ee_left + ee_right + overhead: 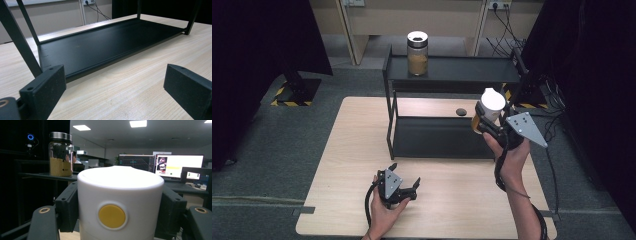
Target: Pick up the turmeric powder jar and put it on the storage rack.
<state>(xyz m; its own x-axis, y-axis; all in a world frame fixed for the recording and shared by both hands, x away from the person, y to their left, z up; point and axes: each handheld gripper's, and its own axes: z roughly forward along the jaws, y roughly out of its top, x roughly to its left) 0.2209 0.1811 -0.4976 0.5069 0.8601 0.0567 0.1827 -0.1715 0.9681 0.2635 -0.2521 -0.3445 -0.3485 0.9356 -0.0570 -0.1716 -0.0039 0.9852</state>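
White-capped container held aloft at the black metal shelf rack (pixel 452 75)

Right tongs (pixel 490 125), right of frame centre, clench the white-lidded cylindrical container (pixel 488 107); left tongs (pixel 404 187) rest released on the pale wooden surface (pixel 462 200). Clipping the rack's edge could loosen it.

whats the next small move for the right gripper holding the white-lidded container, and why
Probably carry it a little further forward and left over the rack's top shelf. The right gripper grips the white-lidded container off the rack's right end; the glass jar already stands there.
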